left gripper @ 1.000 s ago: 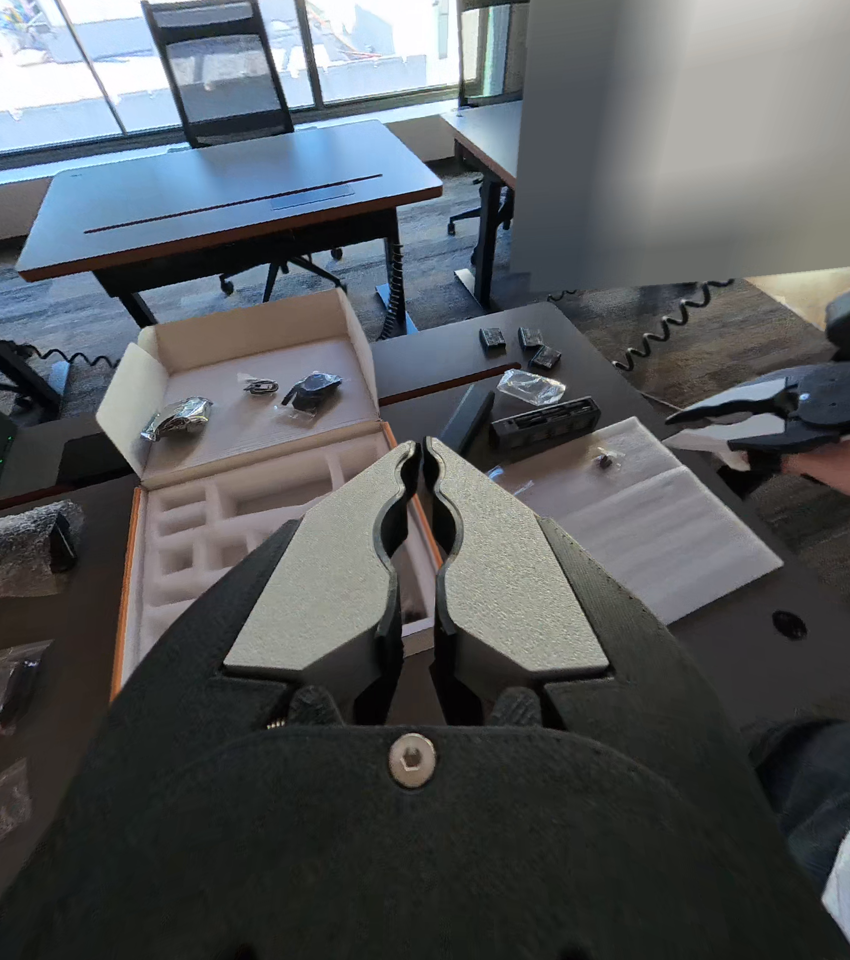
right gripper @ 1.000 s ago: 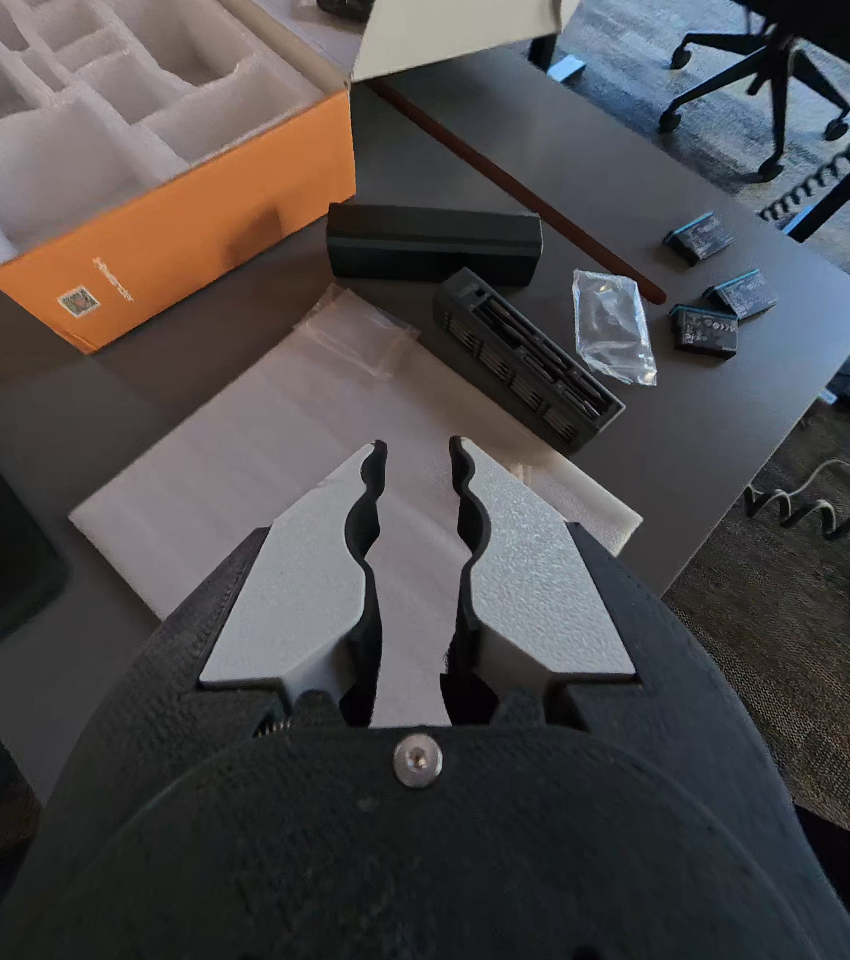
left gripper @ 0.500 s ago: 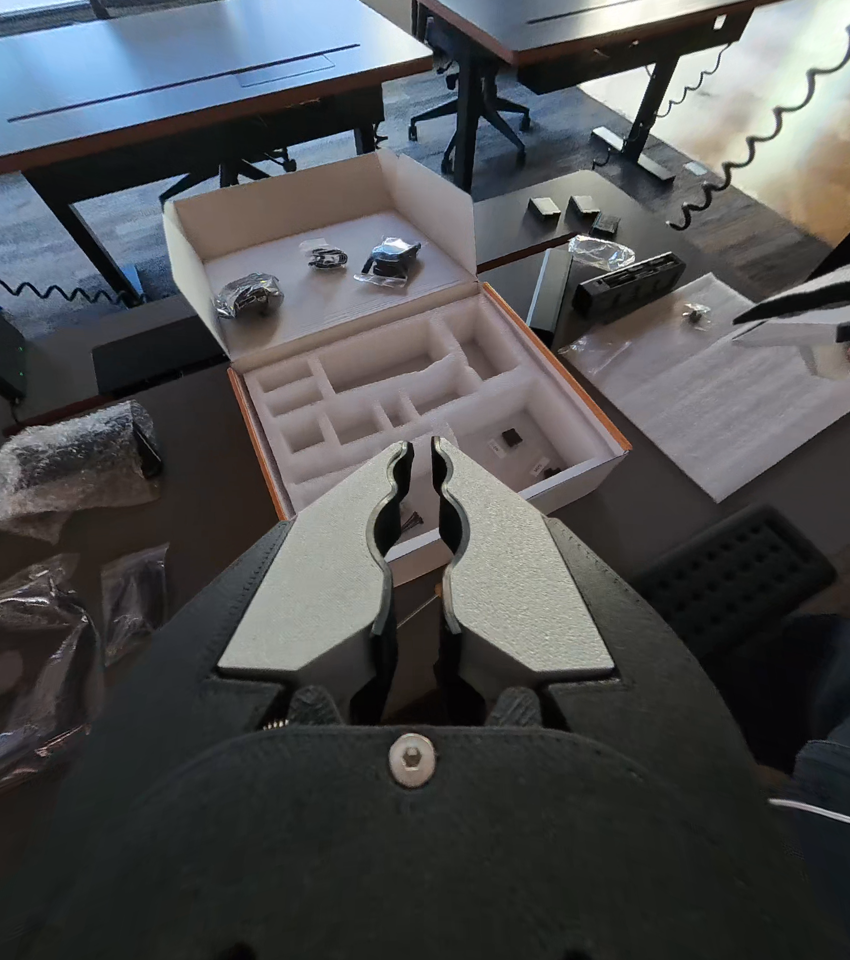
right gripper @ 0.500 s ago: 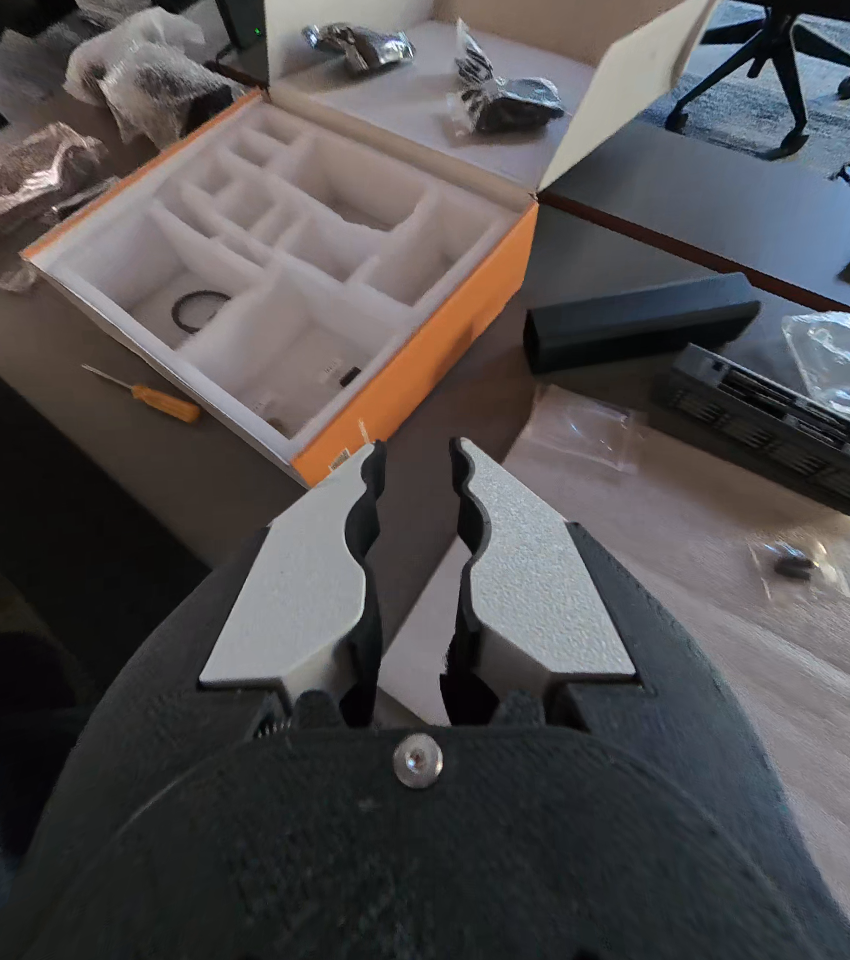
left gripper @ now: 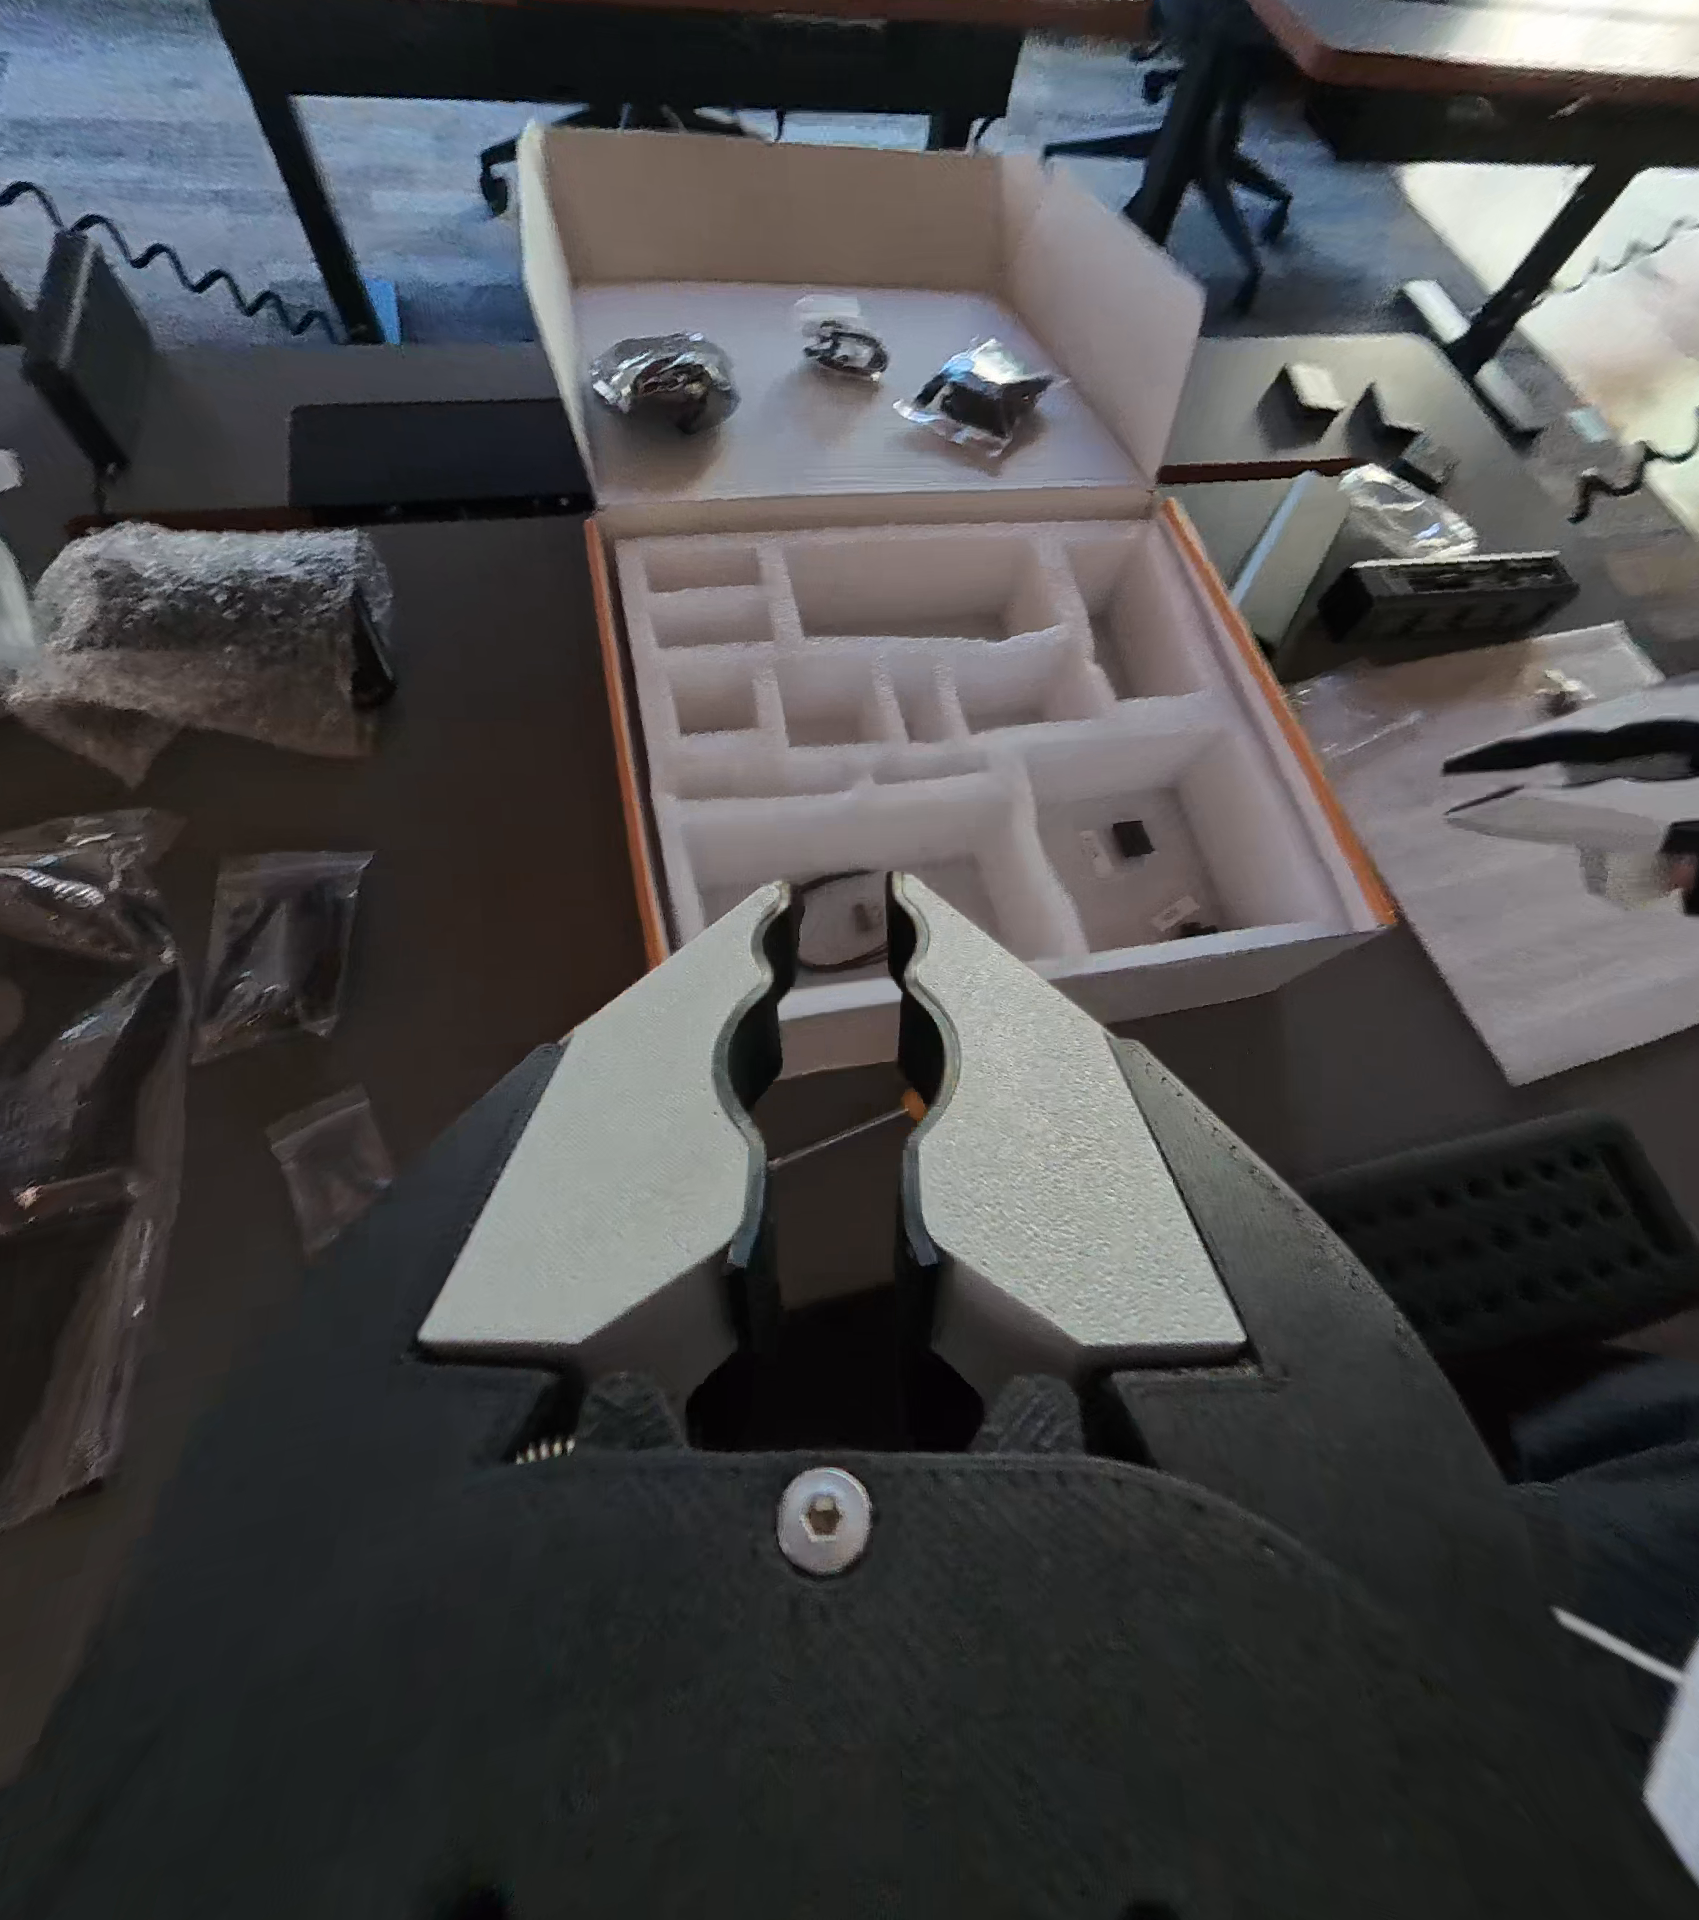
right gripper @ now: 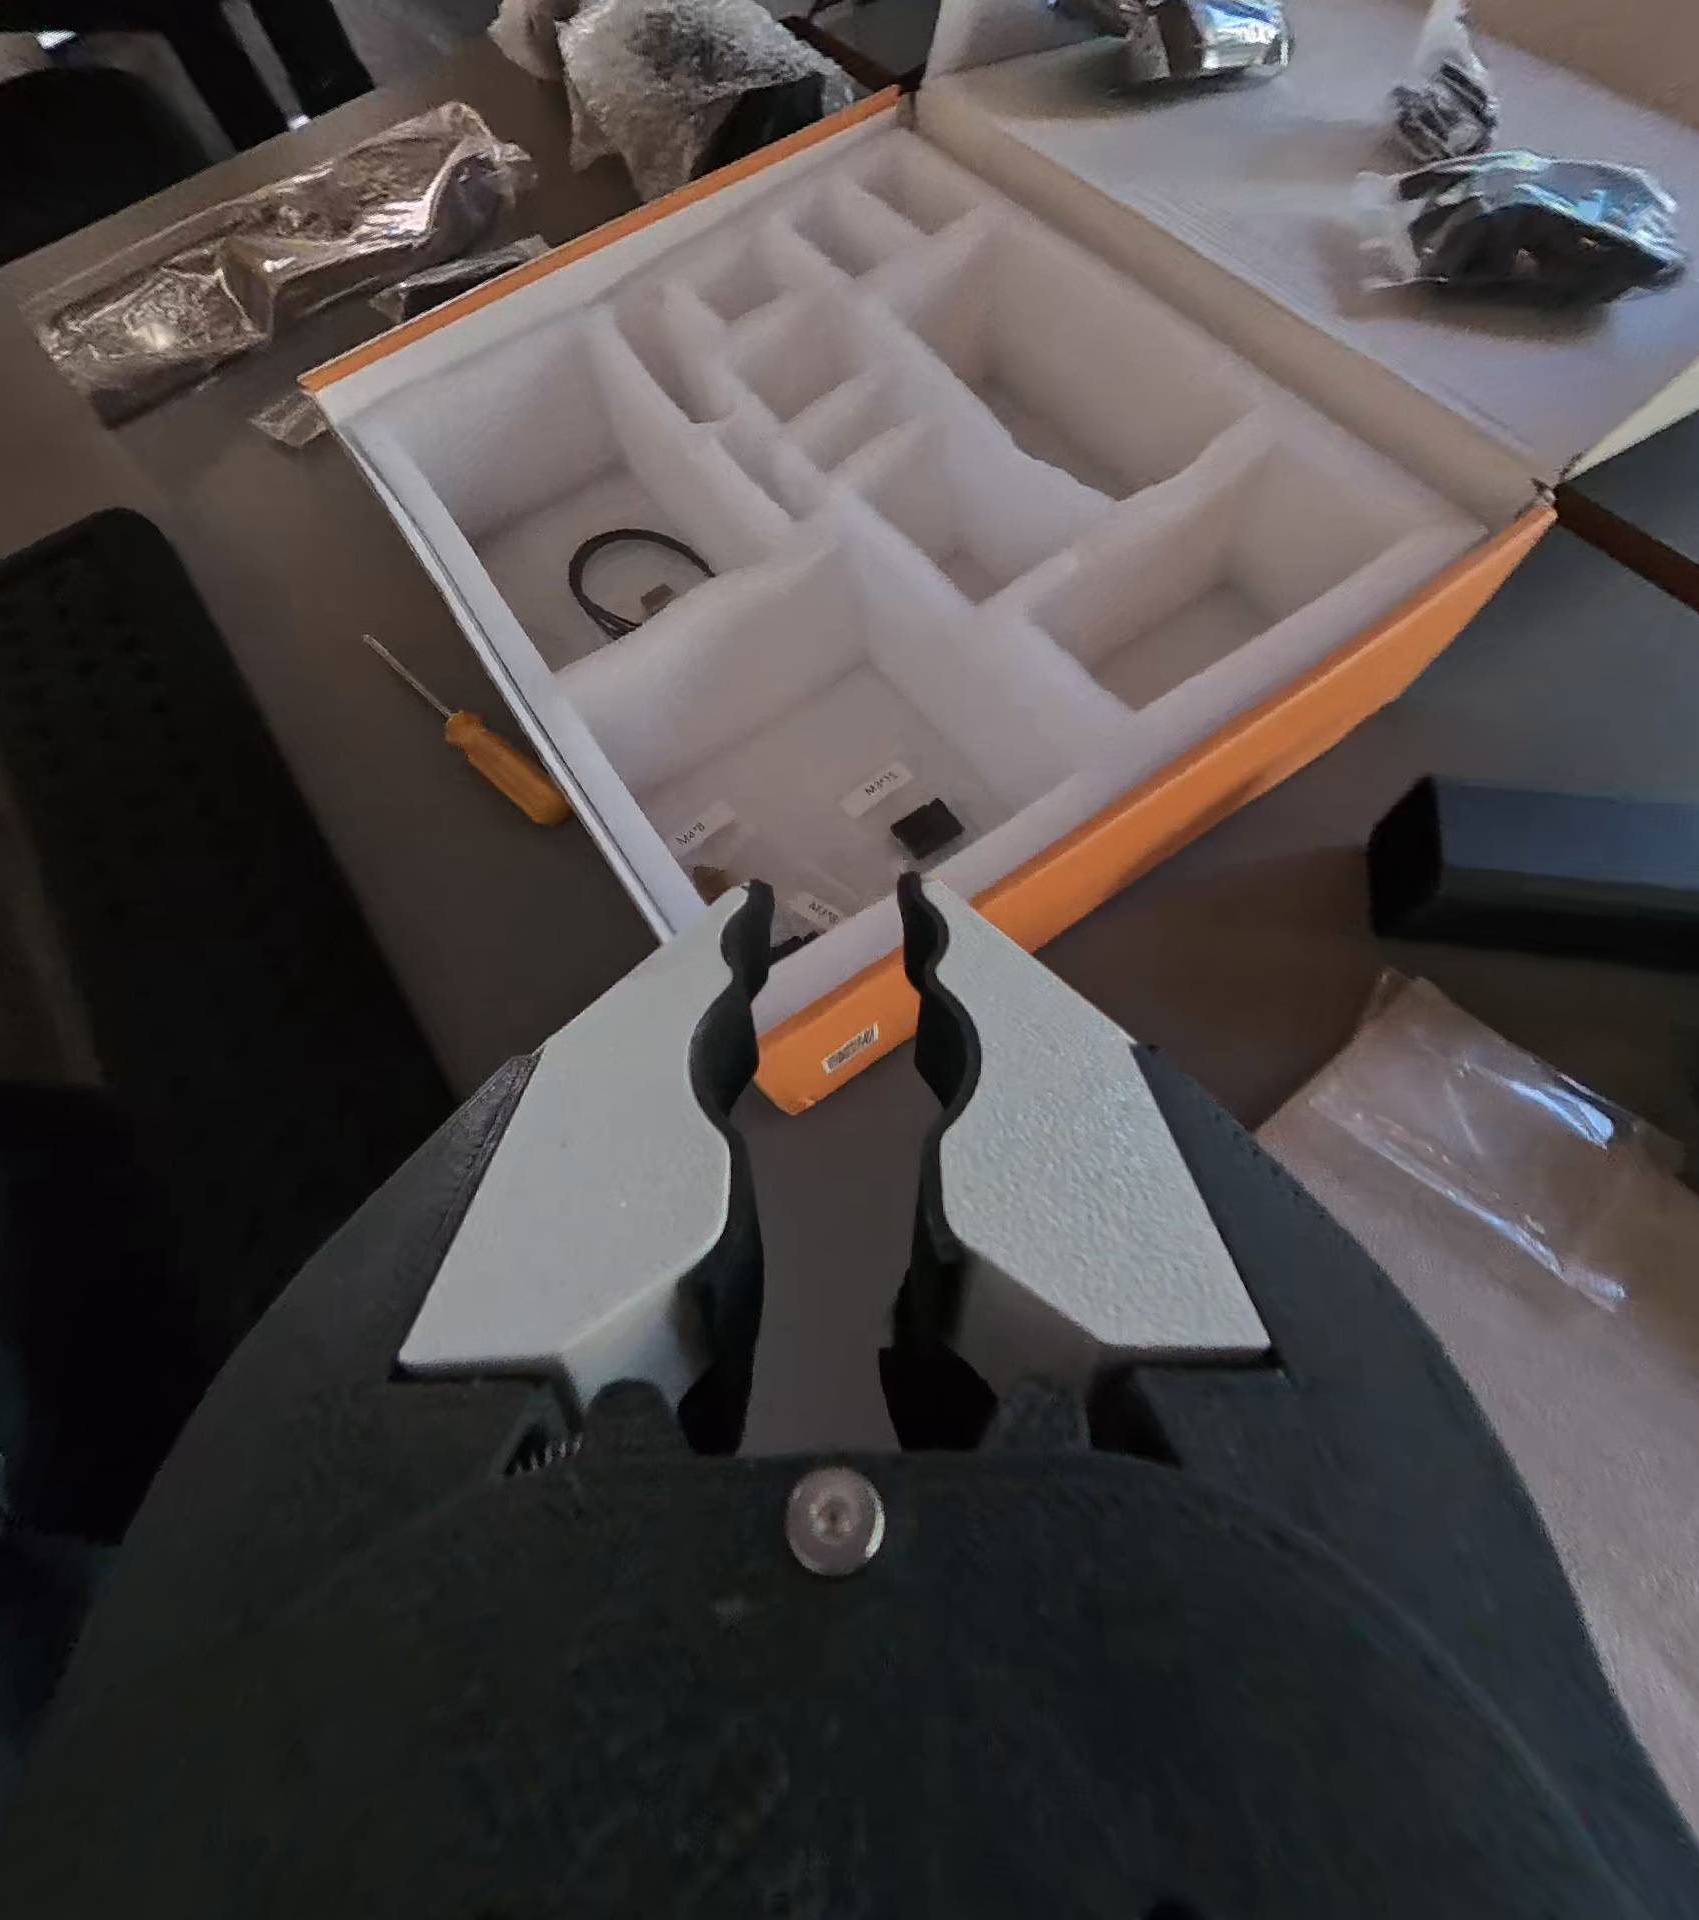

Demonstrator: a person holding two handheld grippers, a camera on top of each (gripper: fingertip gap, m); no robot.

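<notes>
Both grippers hang empty above the desk, fingers parted: the left gripper and right gripper near the orange box. Its near compartment holds small, seemingly bagged parts, partly hidden; an orange screwdriver lies alongside.

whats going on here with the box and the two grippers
A person holds both grippers over a dark desk, and neither holds anything. The left gripper and right gripper are open, near the front edge of an open orange box with white foam compartments. A coiled black cable lies in one compartment; an orange screwdriver lies beside the box.
</notes>
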